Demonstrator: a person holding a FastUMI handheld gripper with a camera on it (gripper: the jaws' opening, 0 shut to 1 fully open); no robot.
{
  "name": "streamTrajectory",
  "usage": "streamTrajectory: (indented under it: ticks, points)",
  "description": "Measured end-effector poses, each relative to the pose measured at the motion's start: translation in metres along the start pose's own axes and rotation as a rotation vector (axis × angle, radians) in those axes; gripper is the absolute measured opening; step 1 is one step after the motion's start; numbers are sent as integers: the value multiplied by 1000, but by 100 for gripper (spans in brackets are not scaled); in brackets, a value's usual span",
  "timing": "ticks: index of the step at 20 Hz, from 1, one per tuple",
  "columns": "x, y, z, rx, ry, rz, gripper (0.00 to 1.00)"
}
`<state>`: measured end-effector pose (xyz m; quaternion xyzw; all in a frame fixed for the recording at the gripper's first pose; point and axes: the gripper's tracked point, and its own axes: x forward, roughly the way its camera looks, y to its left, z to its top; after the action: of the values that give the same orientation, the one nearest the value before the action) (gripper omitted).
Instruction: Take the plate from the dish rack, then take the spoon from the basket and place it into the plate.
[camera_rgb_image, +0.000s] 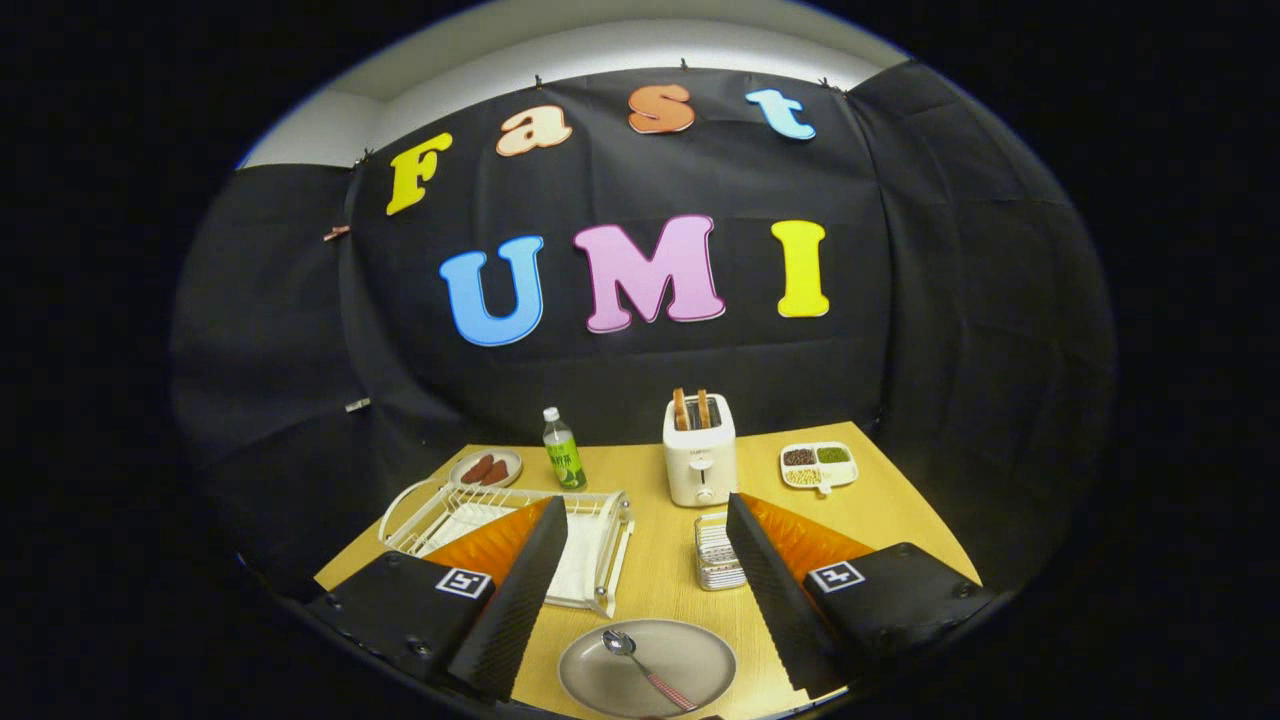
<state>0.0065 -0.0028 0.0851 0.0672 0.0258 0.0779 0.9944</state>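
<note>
With the metal spoon (645, 668) lying in the round grey plate (600, 680) just before the white wire dish rack (600, 520), the task appears complete; the gripper (640, 560) jaws stand apart, holding nothing.

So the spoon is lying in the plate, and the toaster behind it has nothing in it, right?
Not quite. The spoon does lie in the plate, between the open gripper's fingers, but the toaster is not empty: the gripper view shows two slices of toast sticking up from its slots.
</note>
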Motion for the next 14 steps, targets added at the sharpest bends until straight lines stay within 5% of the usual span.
streamTrajectory:
  ticks: [14]
  points:
    - [-24, -24, 51, -23, -118, -122, 99]
